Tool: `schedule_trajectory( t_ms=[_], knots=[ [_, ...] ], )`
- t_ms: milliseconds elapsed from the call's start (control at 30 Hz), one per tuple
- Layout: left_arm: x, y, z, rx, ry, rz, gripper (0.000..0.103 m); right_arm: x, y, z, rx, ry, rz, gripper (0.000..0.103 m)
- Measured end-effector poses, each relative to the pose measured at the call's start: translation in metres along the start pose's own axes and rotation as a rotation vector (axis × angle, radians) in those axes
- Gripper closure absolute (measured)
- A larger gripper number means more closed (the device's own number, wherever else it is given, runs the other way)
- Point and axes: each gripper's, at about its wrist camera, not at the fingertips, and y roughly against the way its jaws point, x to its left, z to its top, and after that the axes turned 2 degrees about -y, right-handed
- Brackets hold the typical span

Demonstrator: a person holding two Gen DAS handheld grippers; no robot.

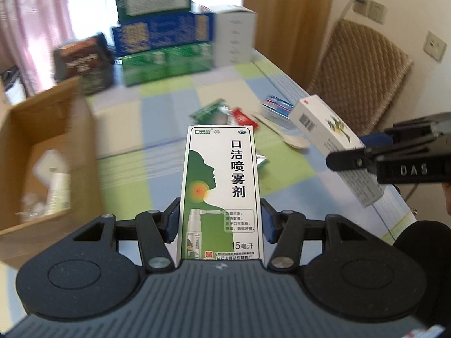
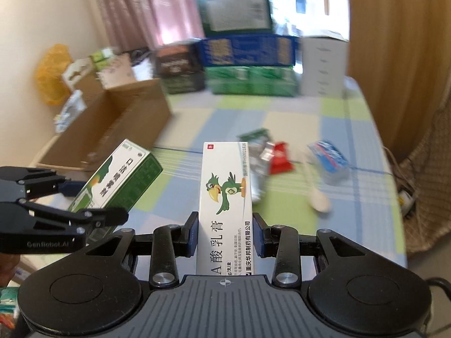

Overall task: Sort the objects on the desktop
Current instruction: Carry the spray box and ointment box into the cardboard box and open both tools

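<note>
My left gripper (image 1: 221, 225) is shut on a green and white spray box (image 1: 221, 191), held upright above the checked tablecloth (image 1: 169, 104). The same box (image 2: 118, 180) shows at the left of the right wrist view, clamped in the left gripper (image 2: 84, 200). My right gripper (image 2: 224, 233) is shut on a white ointment box with a green bird (image 2: 225, 202); that box (image 1: 335, 143) also shows at the right of the left wrist view, in the right gripper (image 1: 363, 160). On the table lie foil sachets (image 2: 267, 155), a pale spoon (image 2: 317, 194) and a blue-striped pack (image 2: 328, 157).
An open cardboard box (image 1: 48, 152) with a few items inside stands at the table's left. Stacked green and blue cartons (image 1: 163, 36) and a white box (image 1: 234, 36) line the far end. A wicker chair (image 1: 360, 70) stands off the right edge.
</note>
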Motion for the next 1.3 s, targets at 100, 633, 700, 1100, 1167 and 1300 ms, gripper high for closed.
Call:
schedule_trajectory(
  t_ms=[100,633,700,1100,1167,1300],
  knots=[
    [0.027,0.023,-0.006,-0.018,0.026,0.037,0.053,0.033,-0.006,0.010,-0.009,0.027,0.035,0.068],
    [0.147,0.086,-0.037,-0.025,0.124,0.203,0.053,0.157,-0.063,0.043,-0.004,0.125,0.141,0.068],
    [0.158,0.088,-0.040,-0.023,0.135,0.212,0.053,0.163,-0.070,0.046,0.001,0.129,0.144,0.068],
    [0.204,0.080,-0.034,-0.029,0.162,0.218,0.053,0.189,-0.105,0.070,0.008,0.147,0.142,0.068],
    [0.213,0.077,-0.030,-0.028,0.159,0.222,0.053,0.193,-0.111,0.076,0.006,0.142,0.144,0.068],
    [0.232,0.067,-0.020,-0.029,0.174,0.221,0.053,0.199,-0.131,0.090,0.014,0.125,0.146,0.068]
  ],
)
